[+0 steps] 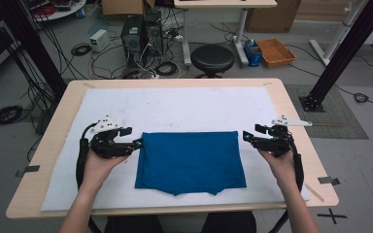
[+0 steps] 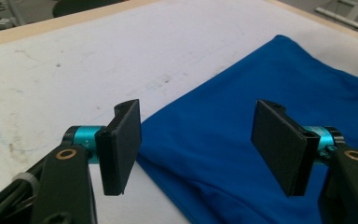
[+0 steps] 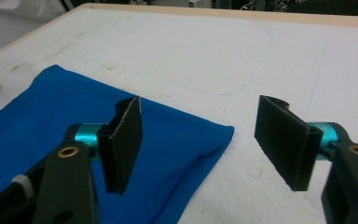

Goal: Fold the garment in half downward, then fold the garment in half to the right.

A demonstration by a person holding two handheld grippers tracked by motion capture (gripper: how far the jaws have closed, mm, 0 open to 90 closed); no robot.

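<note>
Near table edge: the person's forearms come in over the wooden table [image 1: 291, 97] rim, one on each side of the folded blue cloth [image 1: 190, 162].
Blue cloth: lies flat on the white mat [image 1: 175, 107], near the person's side, folded into a rough rectangle; its near hem dips unevenly.
Left gripper [image 1: 137, 143]: sits just beside the cloth's left edge, jaws spread wide, nothing between them. In the left gripper view [image 2: 196, 144] the cloth's edge runs beneath the gap.
Right gripper [image 1: 246, 136]: sits just beside the cloth's upper right corner, jaws wide and empty. In the right gripper view [image 3: 198, 144] the corner lies below the gap.
Open room on the mat: bare white surface stretches beyond the cloth's far edge and in narrow strips at either side.
Beyond the table: a black stool [image 1: 212, 59], computer towers [image 1: 141, 34] and loose cables [image 1: 5, 114] on the floor.
</note>
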